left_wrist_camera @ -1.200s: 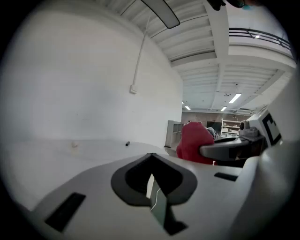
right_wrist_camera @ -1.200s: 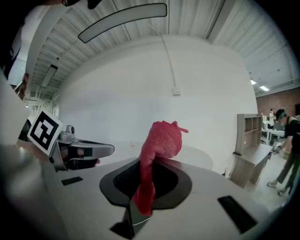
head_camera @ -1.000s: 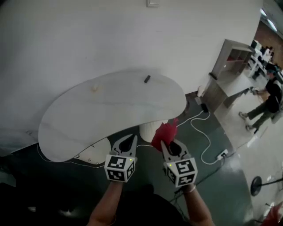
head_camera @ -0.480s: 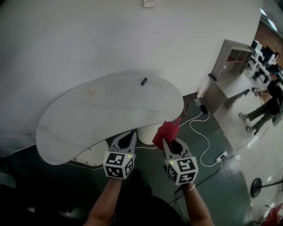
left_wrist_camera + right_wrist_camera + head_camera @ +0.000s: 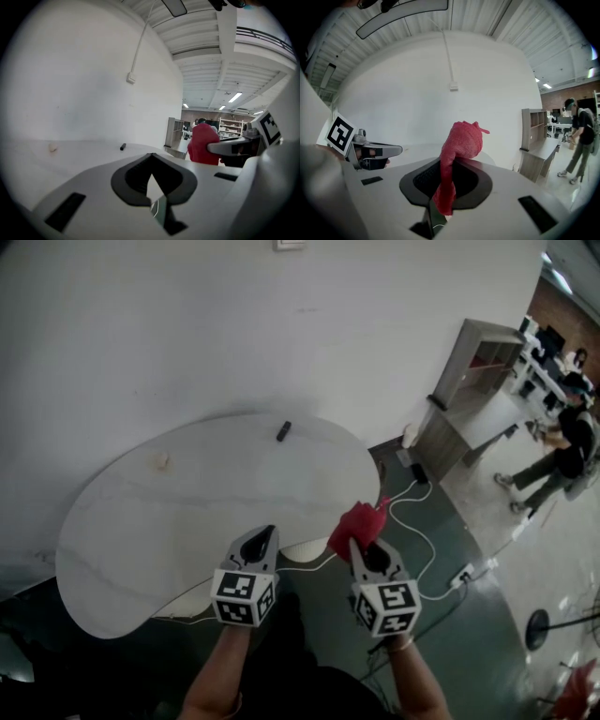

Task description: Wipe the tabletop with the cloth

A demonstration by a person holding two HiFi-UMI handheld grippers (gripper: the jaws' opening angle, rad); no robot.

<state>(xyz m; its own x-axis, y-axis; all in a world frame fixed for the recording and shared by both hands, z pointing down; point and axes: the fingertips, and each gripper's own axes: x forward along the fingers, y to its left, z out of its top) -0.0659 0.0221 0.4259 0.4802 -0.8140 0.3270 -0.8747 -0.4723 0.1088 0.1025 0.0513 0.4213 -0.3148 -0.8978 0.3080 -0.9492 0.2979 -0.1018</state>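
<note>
So, starting at the left of the head view: the pale curved tabletop (image 5: 187,512) fills the middle left of the frame, up against a white wall (image 5: 187,334). There's a small beige blob (image 5: 162,461) on it towards its upper left. A little dark stick-shaped thing (image 5: 283,431) lies near its top edge, and I can't make out what either one is.

Below the table, in the lower middle of the frame, is the left gripper (image 5: 261,538). Its tip overlaps the table's near edge. In the left gripper view its jaws (image 5: 151,155) are closed tip to tip with nothing pinched between them, just a sliver of table showing through the gap behind the pads.

Just to the right is the right gripper (image 5: 366,545), and this one has the red cloth (image 5: 358,524). The right gripper view shows the jaws (image 5: 447,161) clamped on it, with a bunched wad (image 5: 461,140) sticking up above the tips and a tail hanging down between the pads. The cloth sits at the lower right edge of the table in the frame. It's held up in the air, not lying on the surface.

Further right, white cables (image 5: 412,521) snake over the dark green floor (image 5: 469,634) to a power strip (image 5: 462,573). A grey shelf unit (image 5: 469,381) stands at upper right, and a person (image 5: 562,451) is at the far right edge.
</note>
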